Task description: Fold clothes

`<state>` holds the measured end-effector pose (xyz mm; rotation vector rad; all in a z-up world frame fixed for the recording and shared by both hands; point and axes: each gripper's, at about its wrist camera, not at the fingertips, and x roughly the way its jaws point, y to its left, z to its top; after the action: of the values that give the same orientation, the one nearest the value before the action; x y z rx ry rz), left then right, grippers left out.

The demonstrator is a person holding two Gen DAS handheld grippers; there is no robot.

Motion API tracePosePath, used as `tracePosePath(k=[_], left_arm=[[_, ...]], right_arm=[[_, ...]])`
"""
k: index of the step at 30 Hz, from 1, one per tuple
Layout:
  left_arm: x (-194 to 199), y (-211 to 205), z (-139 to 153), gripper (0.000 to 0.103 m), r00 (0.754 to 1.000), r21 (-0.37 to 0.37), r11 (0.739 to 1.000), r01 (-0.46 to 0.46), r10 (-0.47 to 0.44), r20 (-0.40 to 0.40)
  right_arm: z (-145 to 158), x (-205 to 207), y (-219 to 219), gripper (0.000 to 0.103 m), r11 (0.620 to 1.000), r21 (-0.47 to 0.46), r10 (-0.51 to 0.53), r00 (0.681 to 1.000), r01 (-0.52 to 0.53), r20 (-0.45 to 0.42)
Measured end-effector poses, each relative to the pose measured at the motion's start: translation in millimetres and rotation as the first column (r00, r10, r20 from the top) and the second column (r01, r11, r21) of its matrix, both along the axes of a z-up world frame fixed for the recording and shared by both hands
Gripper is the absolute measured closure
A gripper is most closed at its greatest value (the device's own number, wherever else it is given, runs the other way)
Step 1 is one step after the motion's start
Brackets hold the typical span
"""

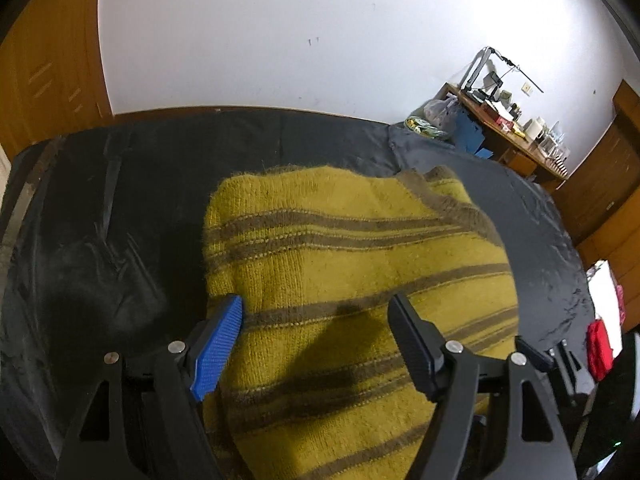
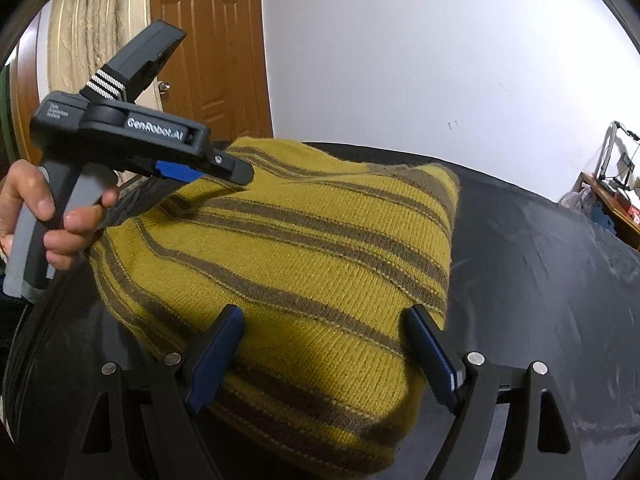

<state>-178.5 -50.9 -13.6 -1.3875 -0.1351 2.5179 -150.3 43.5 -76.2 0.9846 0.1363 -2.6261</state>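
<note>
A folded mustard-yellow knitted sweater (image 1: 352,248) with brown stripes lies on a black-covered table (image 1: 100,220). My left gripper (image 1: 316,304) hovers over the sweater's left part, jaws wide apart, nothing pinched between the blue pad and the black finger. From the right wrist view the same sweater (image 2: 304,248) fills the middle. A hand (image 2: 52,216) holds the left gripper (image 2: 236,172) at the sweater's far left edge. My right gripper (image 2: 324,314) stands open over the near edge of the sweater, its fingers spread on either side of the fabric without pressing it.
Black table cover (image 2: 540,280) stretches right of the sweater. A cluttered wooden desk (image 1: 508,120) stands at the back right by the white wall. A red cloth (image 1: 600,348) hangs beyond the table's right edge. A wooden door (image 2: 208,40) and a beige ribbed fabric (image 2: 100,20) are at the left.
</note>
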Motion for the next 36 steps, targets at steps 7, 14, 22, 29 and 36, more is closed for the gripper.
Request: tracePosePath(k=[7, 14, 22, 29, 36], left_arm=[[7, 4, -14, 0.024, 0.998, -0.089, 0.995, -0.034, 0.028, -0.064], [16, 11, -18, 0.024, 0.989, -0.142, 0.988, -0.063, 0.043, -0.139], [24, 13, -24, 0.012, 0.971, -0.200, 0.968, -0.154, 0.111, -0.209], [29, 17, -28, 0.012, 0.955, -0.234, 0.954, -0.188, 0.123, -0.268], [38, 35, -33, 0.012, 0.922, -0.368, 0.900, -0.234, 0.085, -0.378]], right_arm=[[-1, -4, 0, 0.017, 1.000, 0.000, 0.002, 1.000, -0.002, 0.000], [-2, -6, 1, 0.017, 1.000, 0.002, 0.003, 1.000, -0.003, -0.001], [-1, -3, 4, 0.017, 1.000, 0.003, 0.003, 1.000, -0.003, -0.002], [-1, -1, 2, 0.016, 1.000, 0.013, 0.003, 1.000, -0.003, -0.004], [-1, 0, 2, 0.015, 1.000, 0.020, 0.001, 1.000, -0.001, -0.005]])
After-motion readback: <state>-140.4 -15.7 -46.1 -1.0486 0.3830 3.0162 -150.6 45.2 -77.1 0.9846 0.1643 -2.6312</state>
